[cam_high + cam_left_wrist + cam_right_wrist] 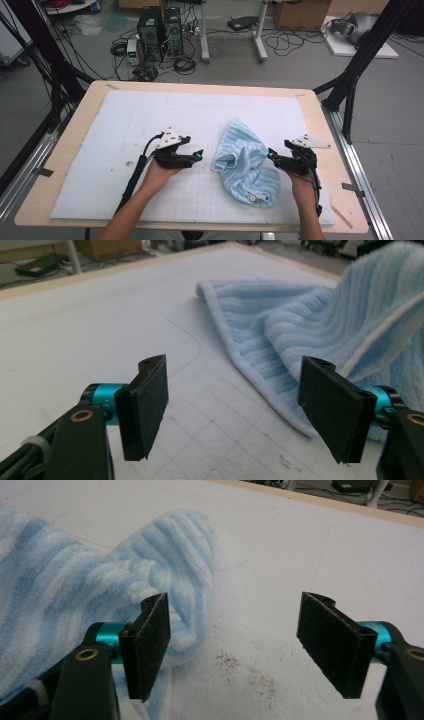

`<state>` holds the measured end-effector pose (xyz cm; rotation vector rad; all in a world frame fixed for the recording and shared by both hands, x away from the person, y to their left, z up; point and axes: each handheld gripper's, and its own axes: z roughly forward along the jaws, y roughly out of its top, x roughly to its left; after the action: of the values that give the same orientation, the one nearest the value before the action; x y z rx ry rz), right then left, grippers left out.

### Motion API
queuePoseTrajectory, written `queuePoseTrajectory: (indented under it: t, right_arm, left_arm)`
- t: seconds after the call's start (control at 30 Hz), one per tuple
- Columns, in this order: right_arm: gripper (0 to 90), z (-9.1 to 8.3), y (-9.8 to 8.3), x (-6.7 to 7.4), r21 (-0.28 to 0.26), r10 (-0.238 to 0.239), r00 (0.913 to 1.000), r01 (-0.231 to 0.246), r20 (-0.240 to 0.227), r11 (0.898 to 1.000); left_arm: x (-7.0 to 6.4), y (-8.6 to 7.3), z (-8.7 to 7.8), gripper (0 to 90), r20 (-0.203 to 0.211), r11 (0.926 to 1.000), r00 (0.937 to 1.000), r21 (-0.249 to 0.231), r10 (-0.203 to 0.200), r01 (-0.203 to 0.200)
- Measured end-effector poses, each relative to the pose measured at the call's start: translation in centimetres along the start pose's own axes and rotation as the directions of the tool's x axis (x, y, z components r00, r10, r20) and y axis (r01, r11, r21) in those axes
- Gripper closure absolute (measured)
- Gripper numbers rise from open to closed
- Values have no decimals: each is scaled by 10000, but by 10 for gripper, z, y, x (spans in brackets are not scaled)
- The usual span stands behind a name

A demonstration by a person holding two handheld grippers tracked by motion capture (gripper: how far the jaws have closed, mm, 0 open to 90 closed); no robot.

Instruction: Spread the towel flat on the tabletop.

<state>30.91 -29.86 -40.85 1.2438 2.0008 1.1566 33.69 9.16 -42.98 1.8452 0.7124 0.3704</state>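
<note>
High view, crumpled blue towel (pixel 246 162) between grippers, white mat (pixel 125 125) beneath

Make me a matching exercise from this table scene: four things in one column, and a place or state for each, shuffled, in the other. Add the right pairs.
Things
1. left gripper
2. right gripper
3. towel
4. foam mat

Places or states
A. crumpled, light blue, striped
B. white, spread over the wooden table top
C. open, at the towel's right edge
D. open, over bare mat left of the towel

Pairs: 1-D, 2-C, 3-A, 4-B
</note>
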Motion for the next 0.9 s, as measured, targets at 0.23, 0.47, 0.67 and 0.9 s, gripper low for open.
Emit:
queuePoseTrajectory:
  t: [0.23, 0.47, 0.67, 0.9]
  right_arm:
    - [209, -2, -6, 13, -117, 456, 9985, -460, -310, 9989]
    - [208, -2, -5, 26, -22, 282, 9978, -284, -597, 9996]
    - [210, -1, -9, 28, -50, 336, 9967, -341, -733, 9994]
    - [214, -1, -14, 25, 62, 462, 9961, -458, -758, 9989]
  left_arm:
    - [-27, -1, 35, 366, 662, 9906, 9951, 1101, 736, -806]
    - [-44, 4, 54, 447, 940, 9677, 9856, 1975, 1403, -1566]
    - [-51, 0, 63, 585, 988, 9582, 9828, 2263, 1561, -1750]
    - [-45, 1, 61, 840, 1223, 9580, 9826, 2341, 1399, -1656]
